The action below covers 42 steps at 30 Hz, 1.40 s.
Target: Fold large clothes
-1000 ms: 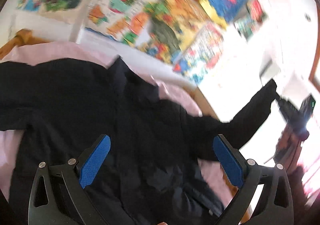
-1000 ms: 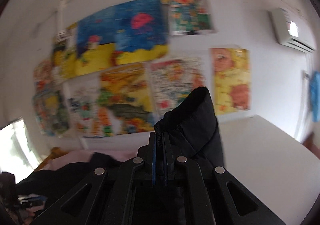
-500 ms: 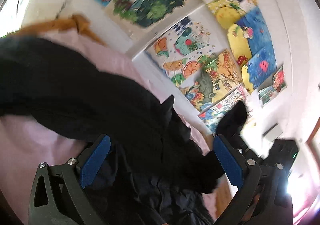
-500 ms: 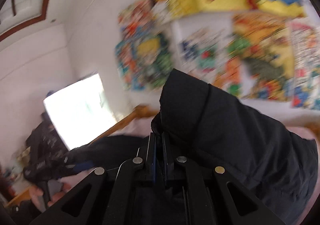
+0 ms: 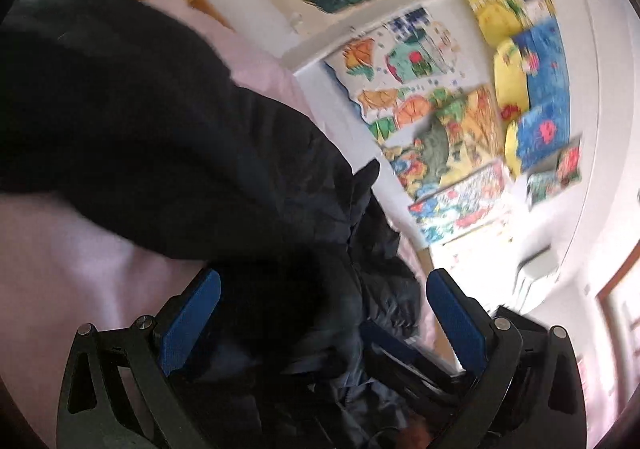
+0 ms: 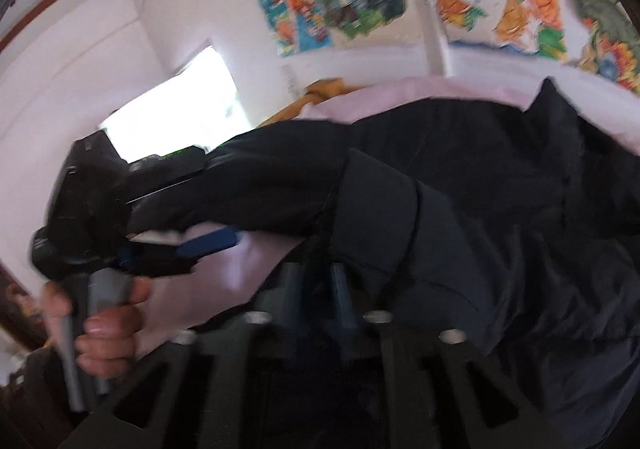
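**Black jacket down on the pink bed**

Left wrist view: the left gripper (image 5: pixel 320 323) stands wide open, blue pads well apart, gripping nothing — the black jacket (image 5: pixel 168 137) lies under and ahead of it on the pink sheet (image 5: pixel 68 261). Its lower folds blur into shadow.

Right wrist view: the right gripper (image 6: pixel 316 289) has just been opening; its smeared jaws stand partly apart, the jacket sleeve (image 6: pixel 384 217) lying right before them — contact unclear. To its left, a hand (image 6: pixel 108 329) holds the other gripper.
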Motion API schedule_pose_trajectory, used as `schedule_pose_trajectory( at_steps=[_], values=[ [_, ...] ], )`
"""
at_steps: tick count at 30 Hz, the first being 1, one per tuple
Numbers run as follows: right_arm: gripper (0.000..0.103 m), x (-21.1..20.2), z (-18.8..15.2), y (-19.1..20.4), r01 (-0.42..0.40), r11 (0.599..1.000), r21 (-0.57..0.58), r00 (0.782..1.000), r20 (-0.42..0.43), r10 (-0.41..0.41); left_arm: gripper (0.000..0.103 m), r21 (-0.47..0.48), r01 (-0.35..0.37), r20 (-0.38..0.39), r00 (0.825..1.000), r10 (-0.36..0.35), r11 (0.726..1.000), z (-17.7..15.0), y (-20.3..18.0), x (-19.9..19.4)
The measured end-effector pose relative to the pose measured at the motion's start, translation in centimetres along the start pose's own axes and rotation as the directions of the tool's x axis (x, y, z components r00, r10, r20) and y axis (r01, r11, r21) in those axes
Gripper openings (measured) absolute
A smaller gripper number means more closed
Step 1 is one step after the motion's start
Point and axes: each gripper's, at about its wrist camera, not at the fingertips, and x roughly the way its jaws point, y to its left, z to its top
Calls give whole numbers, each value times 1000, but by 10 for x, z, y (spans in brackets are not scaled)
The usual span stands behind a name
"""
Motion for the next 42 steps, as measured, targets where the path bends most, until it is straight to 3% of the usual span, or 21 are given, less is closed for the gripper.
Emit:
schedule_pose_trajectory(
  at_steps=[2, 4, 6, 9, 11, 13, 15, 16, 20, 23, 24, 26, 27, 29, 32, 34, 36, 37, 39, 41, 42],
  values=[
    [78, -15, -3, -4, -6, 1000, -11, 1000, 10, 6, 101, 75, -29, -18, 999, 31, 997, -6, -10, 9],
    [80, -36, -9, -10, -1, 1000, -24, 1000, -6, 1, 101, 138, -80, -41, 995, 86, 987, -12, -17, 21],
    [81, -56, -15, -20, 23, 999, -33, 999, -37, -24, 100, 192, -164, -82, 980, 182, 968, -21, -22, 36],
    [82, -95, -31, -40, 107, 994, -36, 991, -80, -109, 97, 253, -210, -142, 958, 251, 944, -39, -24, 54],
    [84, -126, -48, -55, 193, 981, -34, 978, -75, -195, 84, 285, -225, -159, 947, 278, 932, -46, -27, 59],
    [86, -151, -66, -69, 261, 965, -10, 964, -46, -261, 47, 323, -261, -171, 929, 328, 910, -53, -32, 65],
    [87, -168, -81, -86, 317, 948, 34, 948, -18, -316, 25, 342, -303, -180, 908, 378, 890, -57, -33, 72],
    [87, -174, -85, -94, 336, 940, 57, 942, 0, -337, 8, 351, -327, -167, 900, 402, 877, -58, -36, 73],
    [87, -188, -98, -132, 399, 900, 174, 912, 19, -409, 2, 417, -361, -39, 910, 413, 834, -58, -66, 62],
    [87, -194, -101, -164, 448, 850, 278, 883, 12, -469, 1, 485, -413, 76, 898, 434, 771, -56, -99, 60],
    [87, -195, -102, -171, 453, 840, 299, 878, 11, -478, 1, 507, -442, 112, 885, 453, 740, -53, -108, 64],
    [87, -191, -101, -191, 495, 796, 348, 851, -7, -526, 1, 554, -516, 198, 844, 499, 653, -54, -117, 76],
    [87, -187, -99, -199, 516, 780, 355, 837, -15, -547, 1, 573, -558, 244, 815, 525, 600, -54, -116, 84],
    [87, -179, -97, -216, 565, 747, 349, 806, -39, -591, 1, 588, -598, 253, 776, 578, 545, -54, -103, 105],
    [87, -155, -99, -240, 667, 674, 317, 733, -121, -669, 1, 559, -622, 167, 732, 661, 548, -51, -57, 127],
    [89, -137, -105, -256, 684, 663, 305, 725, -181, -664, 2, 557, -627, 132, 714, 687, 544, -53, -30, 134],
    [102, -123, -115, -269, 700, 646, 303, 712, -225, -666, 2, 562, -626, 114, 706, 699, 541, -57, -19, 139],
    [103, -120, -119, -270, 703, 646, 299, 710, -230, -666, 2, 561, -623, 110, 709, 697, 545, -57, -17, 139],
    [103, -118, -122, -272, 705, 645, 294, 708, -235, -666, 3, 551, -607, 102, 731, 675, 573, -56, -17, 131],
    [103, -126, -124, -270, 701, 646, 302, 710, -208, -673, 6, 510, -571, 66, 771, 633, 643, -52, -14, 115],
    [103, -129, -124, -268, 698, 648, 306, 712, -194, -675, 11, 478, -544, 35, 797, 603, 690, -50, -13, 104]
  ],
)
